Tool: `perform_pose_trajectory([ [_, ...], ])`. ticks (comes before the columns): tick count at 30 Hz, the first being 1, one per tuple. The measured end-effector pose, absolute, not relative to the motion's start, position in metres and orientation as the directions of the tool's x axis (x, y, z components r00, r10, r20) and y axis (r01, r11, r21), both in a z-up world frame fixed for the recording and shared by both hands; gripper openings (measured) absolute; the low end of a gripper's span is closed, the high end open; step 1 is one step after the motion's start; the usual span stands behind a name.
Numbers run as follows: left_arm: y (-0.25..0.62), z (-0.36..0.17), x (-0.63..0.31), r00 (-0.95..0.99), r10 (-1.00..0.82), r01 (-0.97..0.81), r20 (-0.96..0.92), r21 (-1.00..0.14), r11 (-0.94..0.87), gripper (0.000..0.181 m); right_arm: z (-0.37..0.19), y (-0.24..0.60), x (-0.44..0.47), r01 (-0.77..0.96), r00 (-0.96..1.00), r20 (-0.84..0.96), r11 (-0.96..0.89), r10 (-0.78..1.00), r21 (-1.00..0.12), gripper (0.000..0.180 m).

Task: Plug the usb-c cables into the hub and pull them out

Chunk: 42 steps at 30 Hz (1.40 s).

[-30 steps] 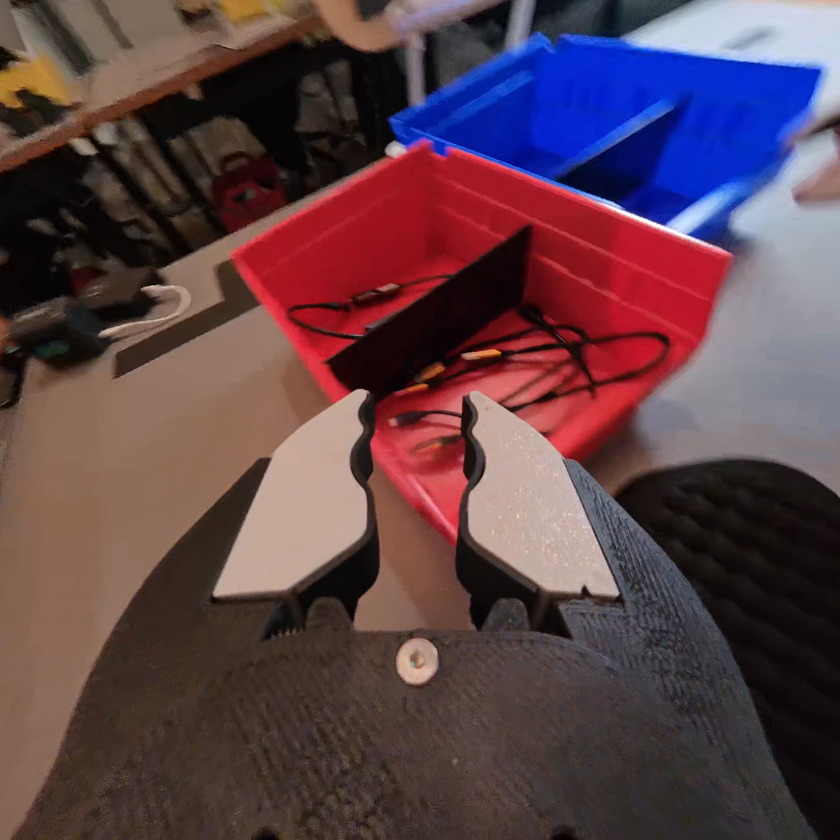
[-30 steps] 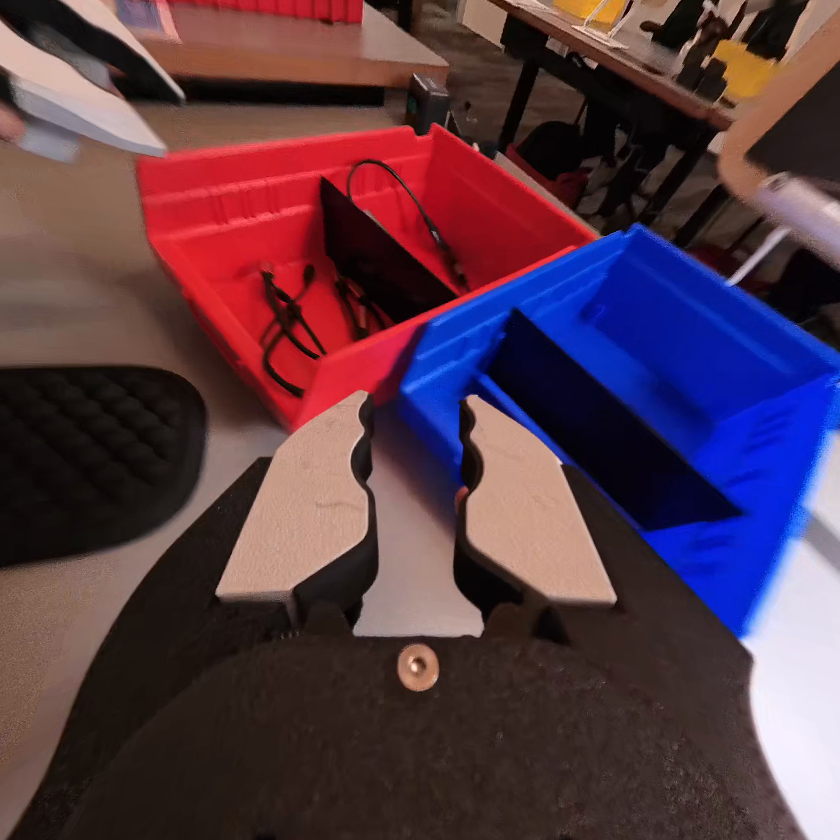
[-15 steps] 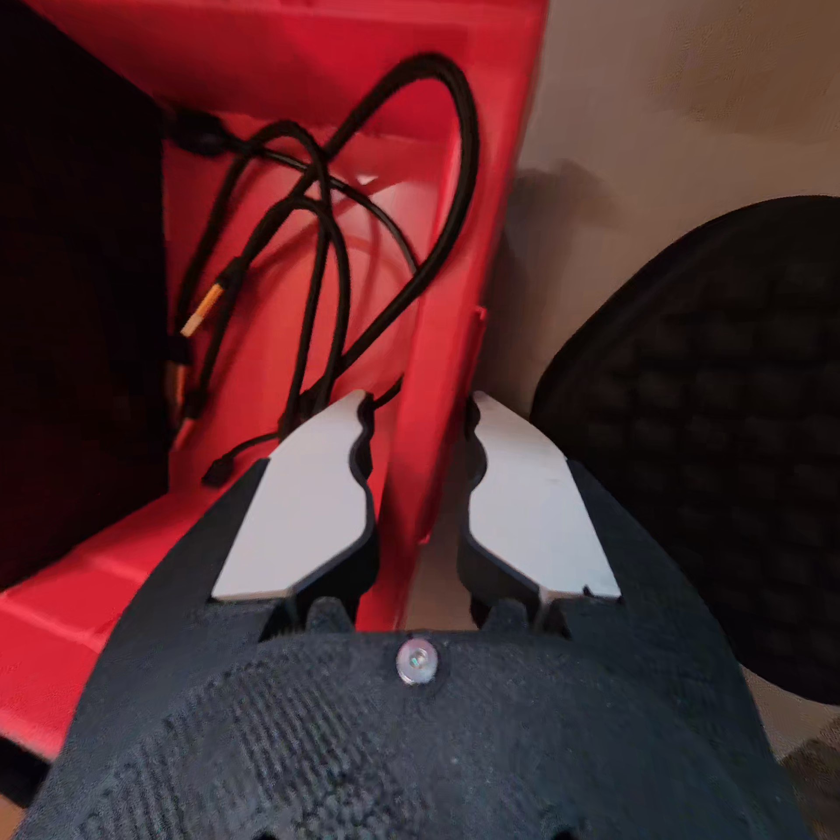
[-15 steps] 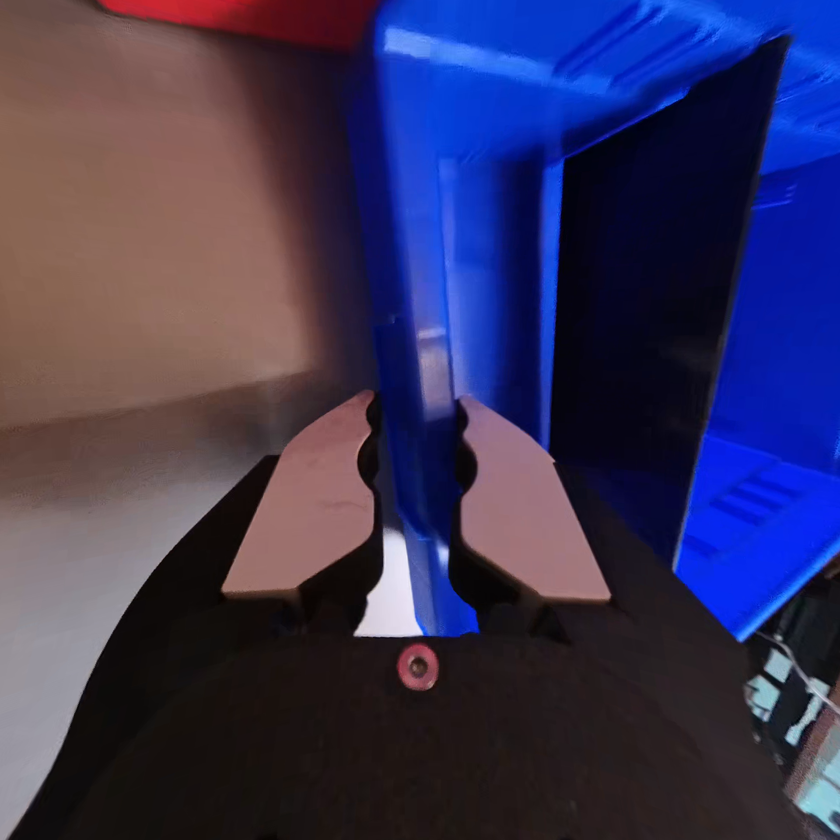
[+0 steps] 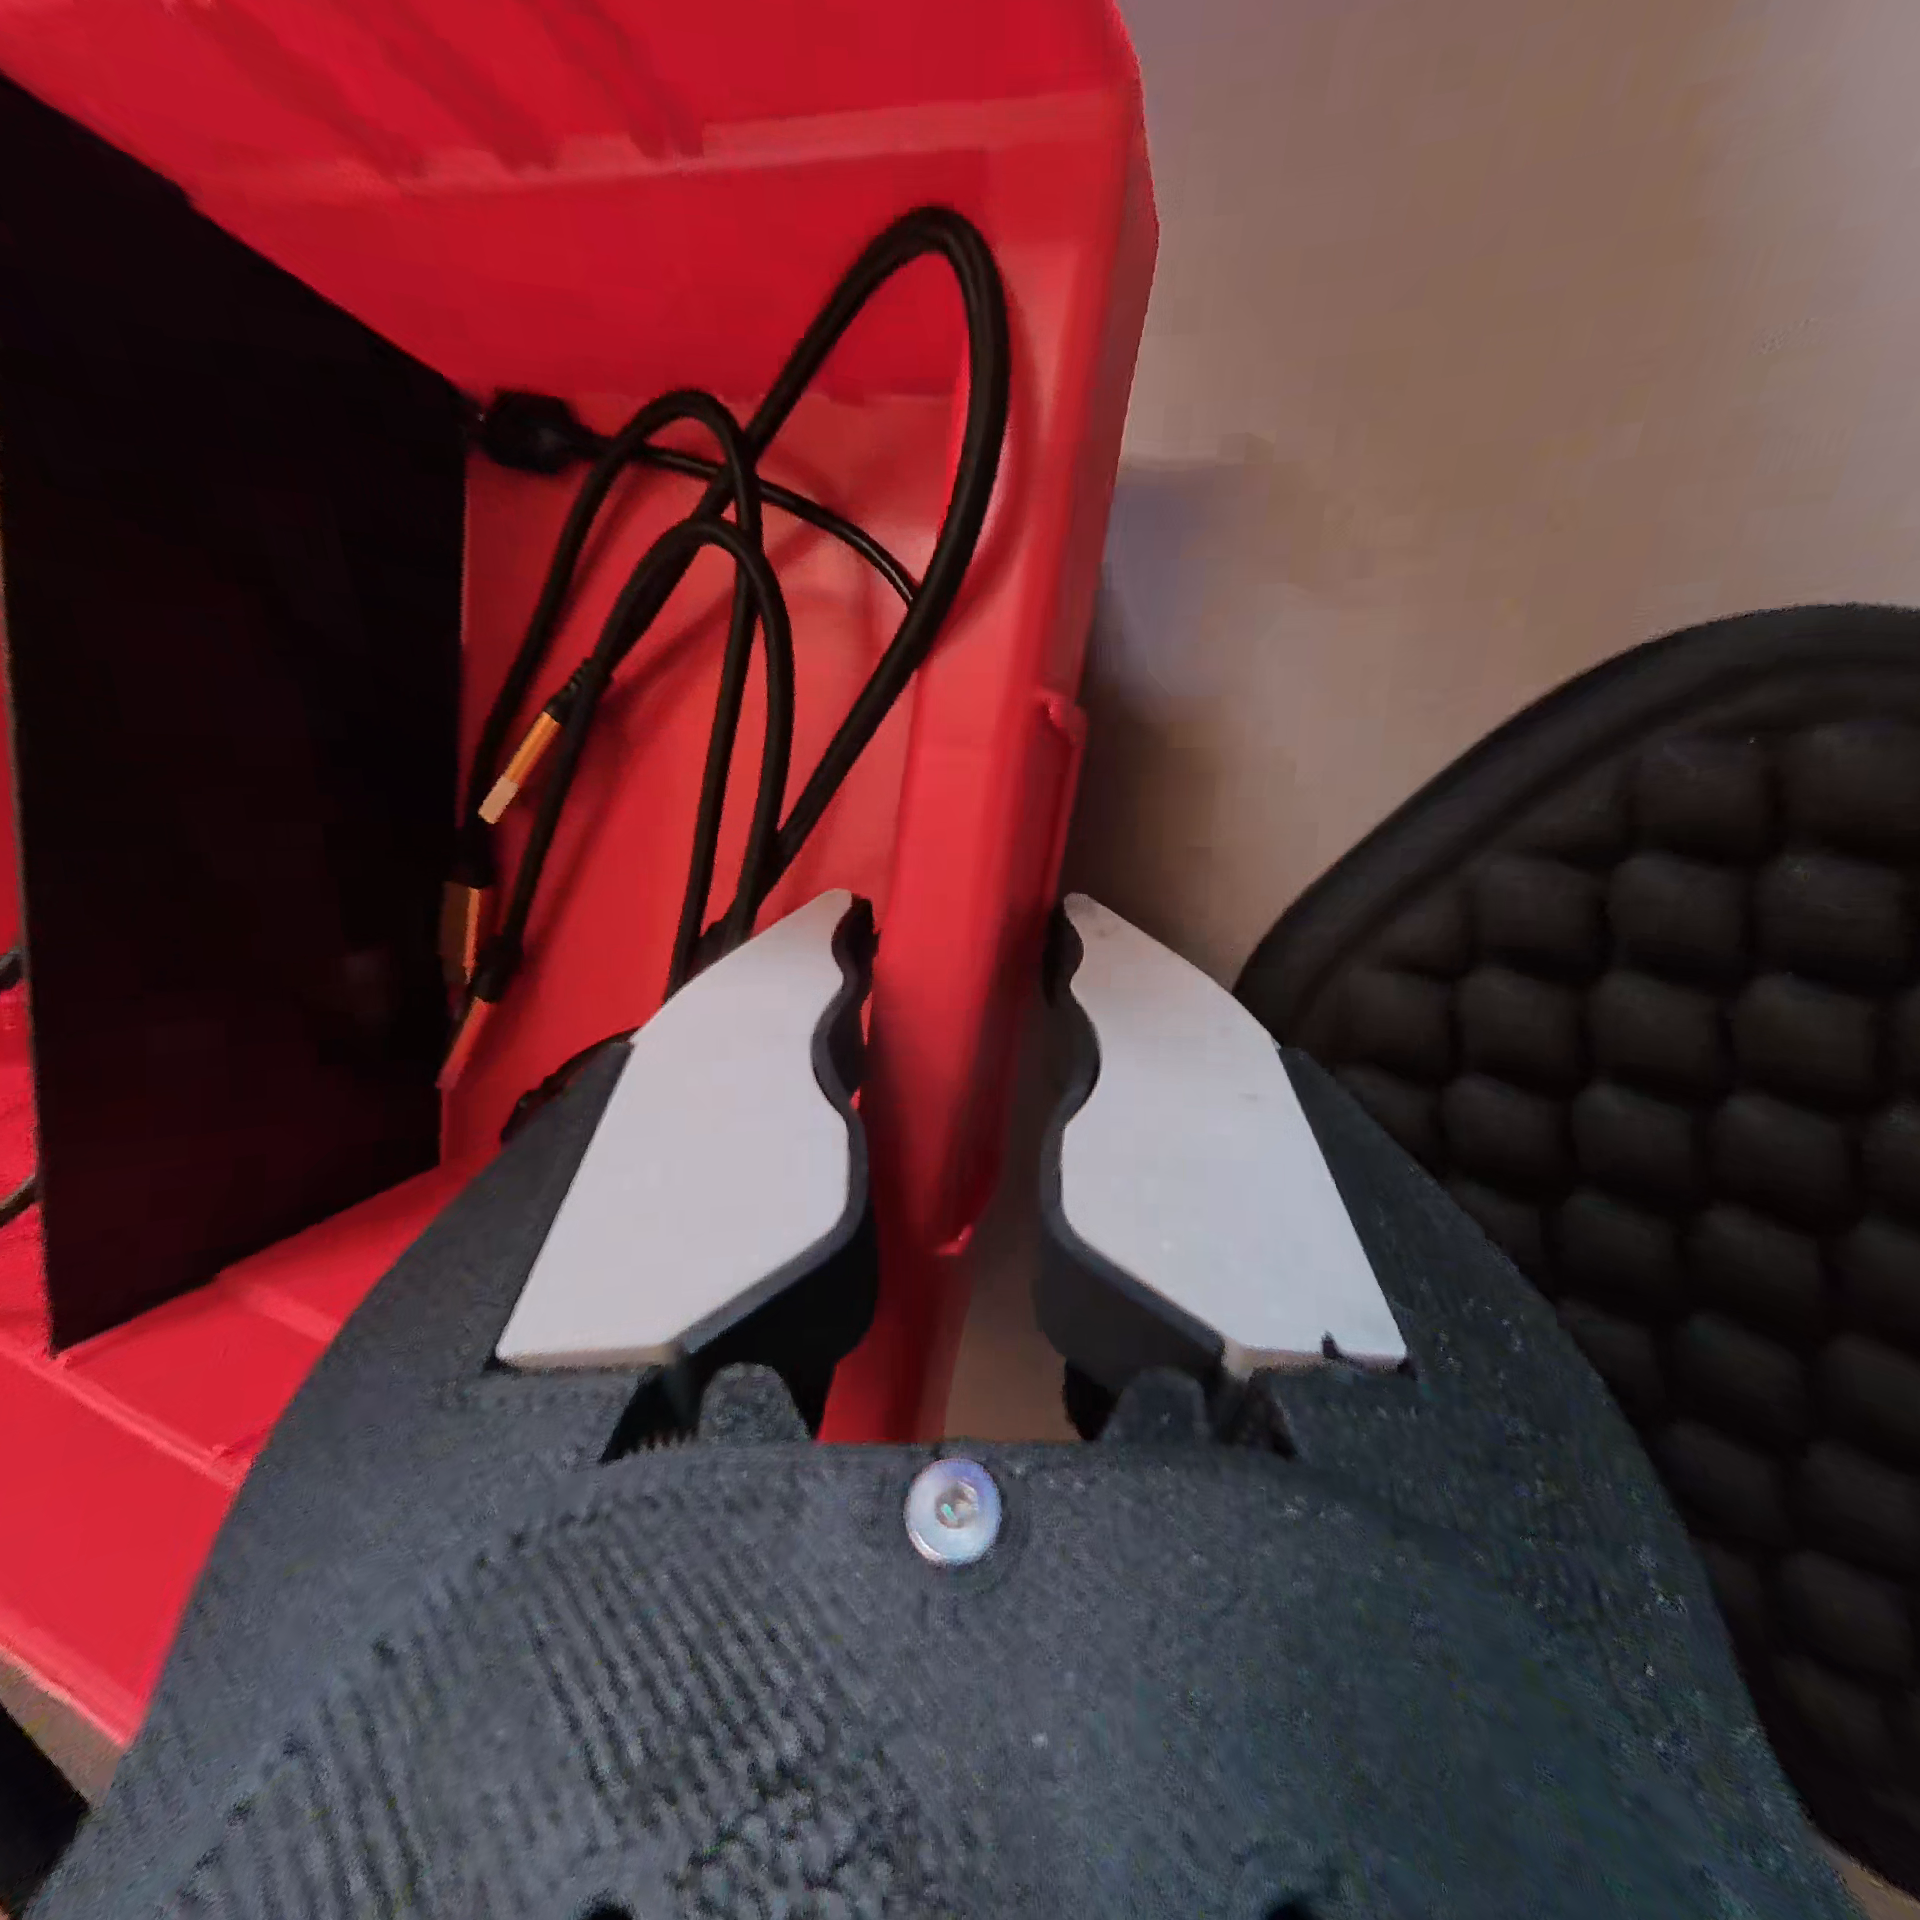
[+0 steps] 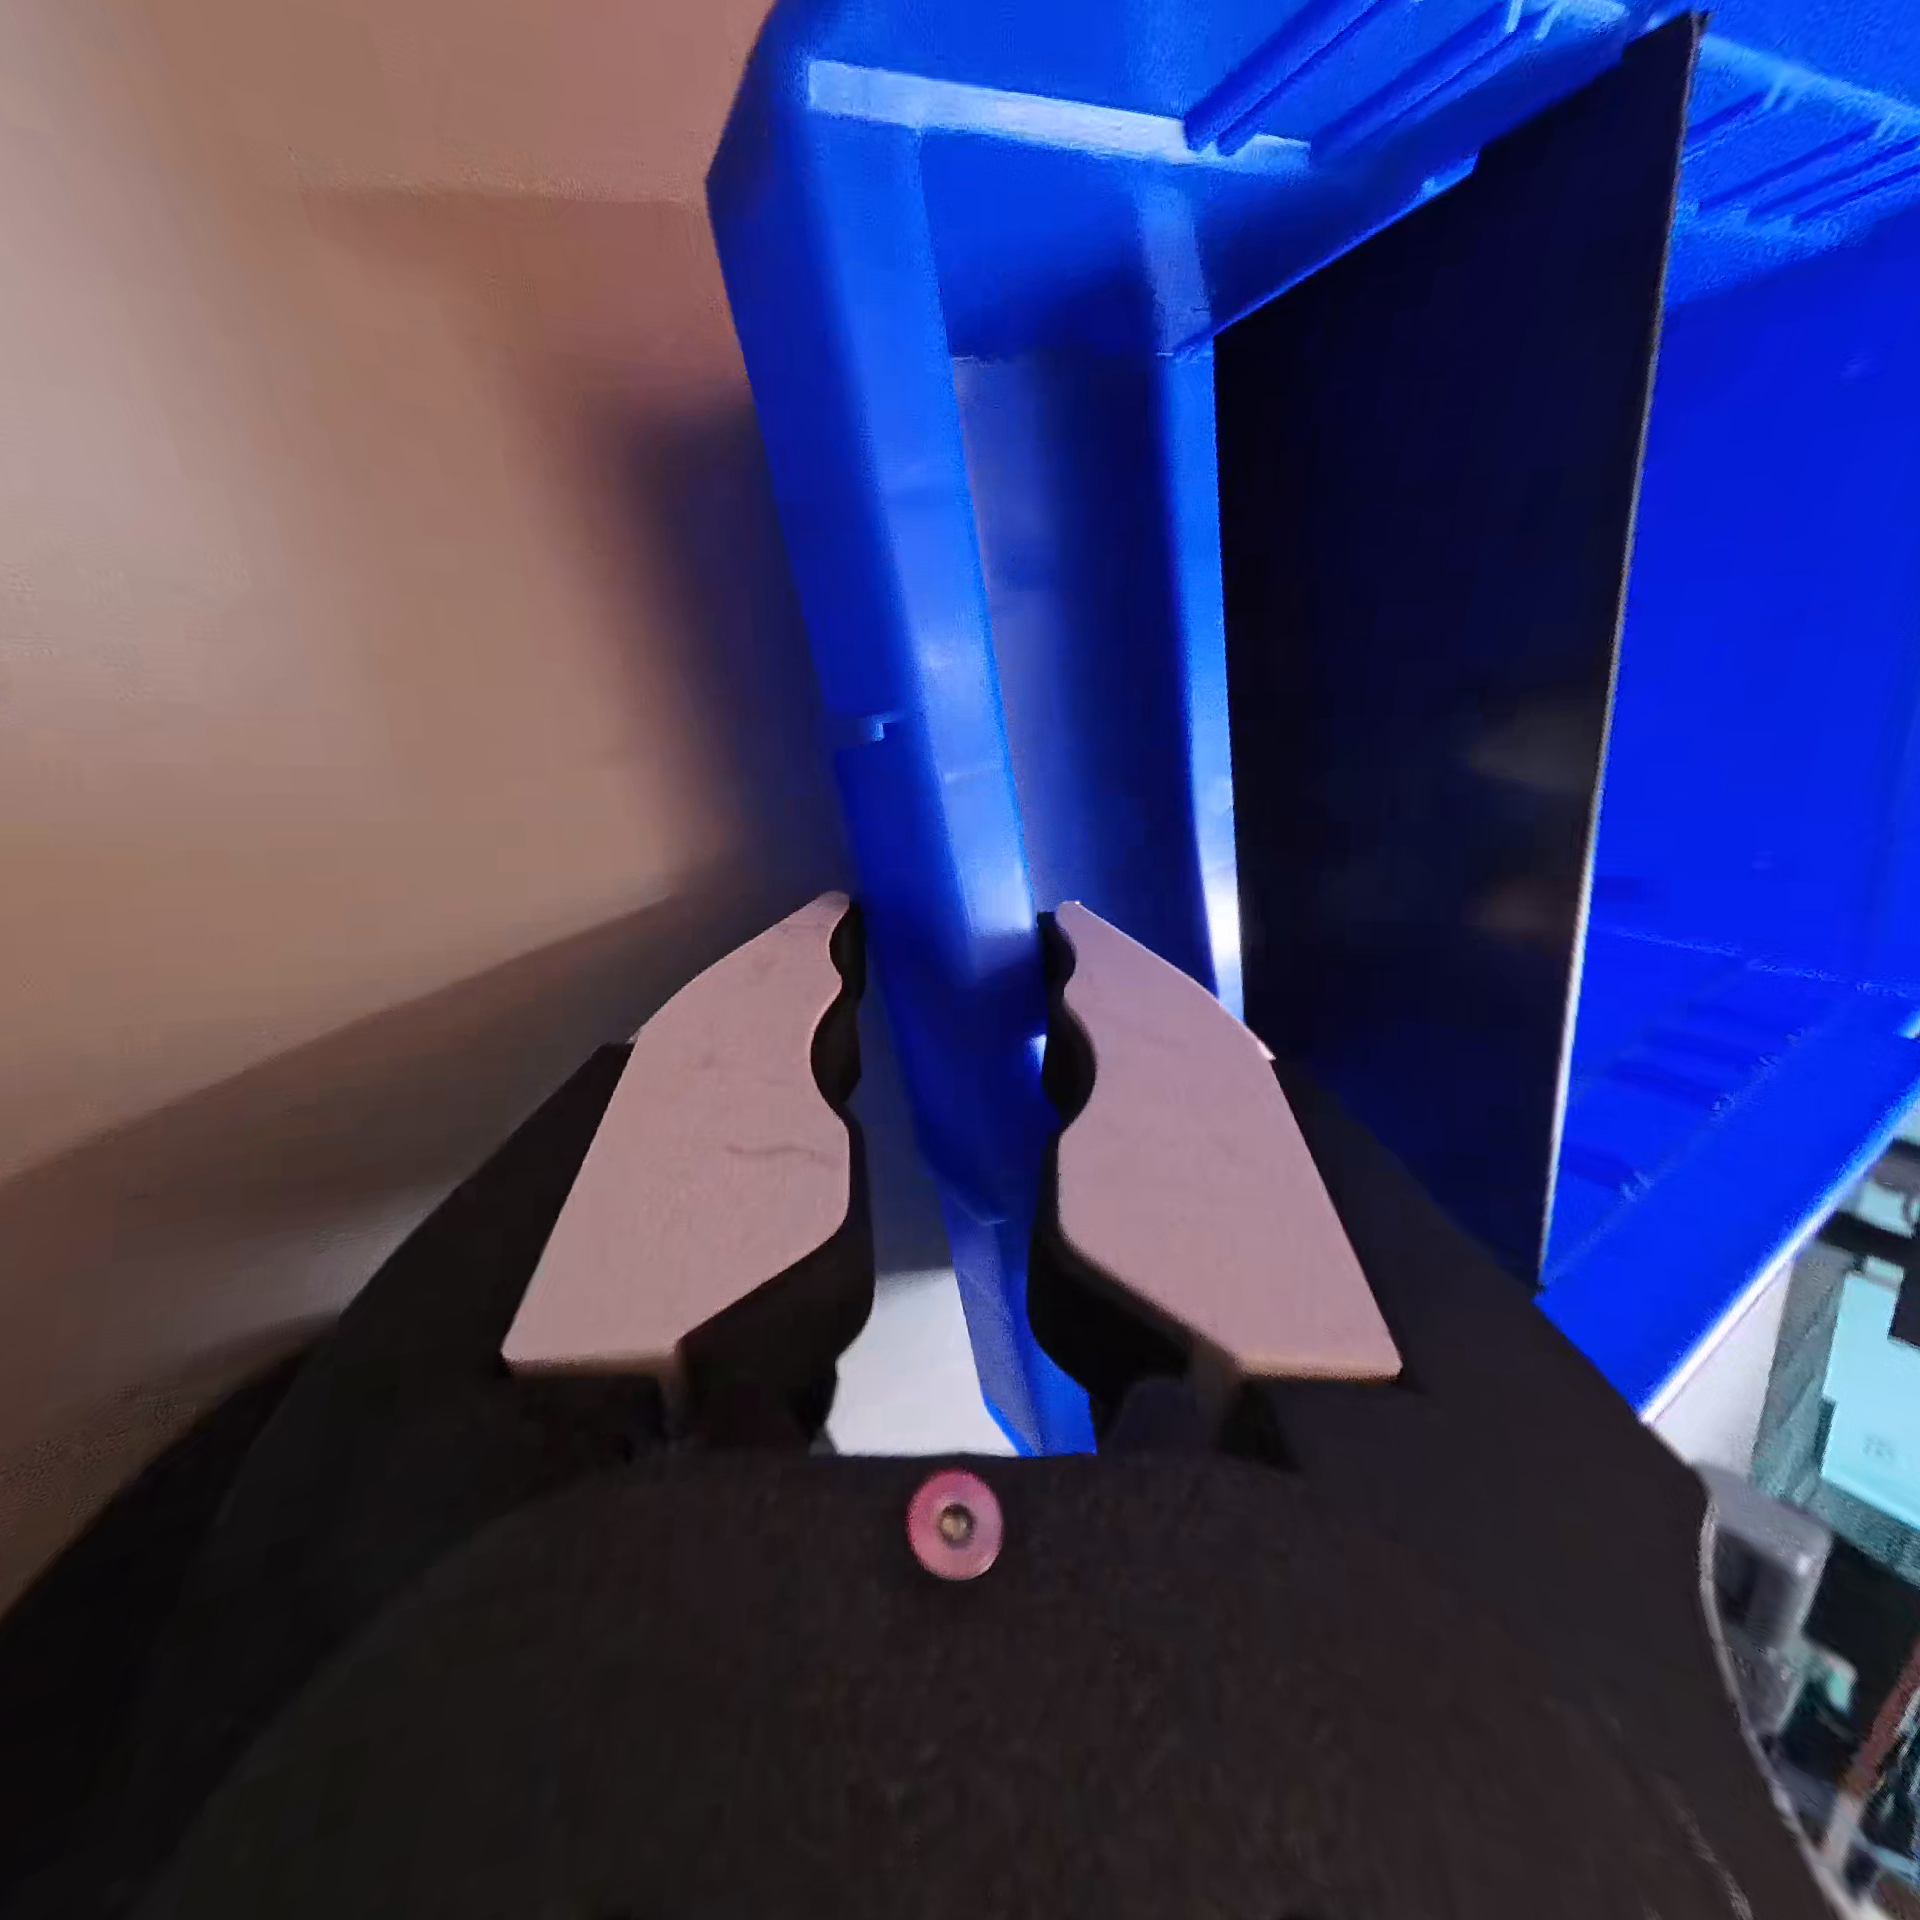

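Note:
Several black USB-C cables [image 5: 748, 582] with orange-tipped plugs [image 5: 525, 764] lie tangled in the red bin [image 5: 623, 208], right of its black divider [image 5: 229, 727]. My left gripper [image 5: 961, 920] straddles the red bin's right wall [image 5: 997, 831]: one finger is inside, one is outside, and both press on the wall. My right gripper [image 6: 948, 920] straddles the blue bin's left wall [image 6: 914, 623] in the same way, with the jaws closed on it. The blue bin shows only a black divider [image 6: 1455, 623] inside. No hub is in view.
A black padded mat [image 5: 1662, 1091] lies on the grey table right of the red bin. Bare tabletop [image 6: 312, 520] lies left of the blue bin. Cluttered shelves [image 6: 1849, 1455] show past the table edge at the lower right of the right wrist view. Left tips to right tips: about 30 centimeters.
Both grippers dropped from above the bins onto the walls. The left came onto the red bin's wall and narrowed slightly. The right came onto the blue bin's wall and has held there.

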<state>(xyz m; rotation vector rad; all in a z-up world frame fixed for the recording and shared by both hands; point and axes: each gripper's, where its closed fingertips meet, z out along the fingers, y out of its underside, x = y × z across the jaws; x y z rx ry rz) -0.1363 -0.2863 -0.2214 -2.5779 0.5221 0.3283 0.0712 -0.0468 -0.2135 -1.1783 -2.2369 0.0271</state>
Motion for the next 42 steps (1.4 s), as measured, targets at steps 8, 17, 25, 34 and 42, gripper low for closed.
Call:
perform_pose_trajectory([
  [8,-0.261,-0.222,-0.174,0.907,-0.264,-0.388,-0.329,-0.406,-0.827,0.033,-0.215,0.031,0.102,0.835,-0.312,0.494,0.482,0.812,-0.266,0.031],
  [17,-0.228,-0.224,-0.232,0.915,-0.223,-0.352,-0.336,-0.397,-0.847,0.033,-0.217,0.099,0.082,0.852,-0.284,0.487,0.45,0.826,-0.266,0.03],
  [25,-0.224,-0.223,-0.242,0.908,-0.213,-0.361,-0.36,-0.417,-0.834,0.034,-0.181,0.076,0.062,0.764,-0.15,0.358,0.338,0.921,-0.549,0.043],
  [34,-0.228,-0.177,-0.243,0.957,-0.061,-0.229,-0.283,-0.614,-0.755,0.04,-0.101,0.017,0.028,0.213,-0.002,0.174,0.17,0.985,-0.962,0.036],
  [42,-0.236,-0.076,-0.331,0.966,0.164,-0.025,-0.201,-0.702,-0.711,0.034,-0.11,-0.002,0.019,0.092,-0.032,0.104,0.106,0.994,-0.99,0.034],
])
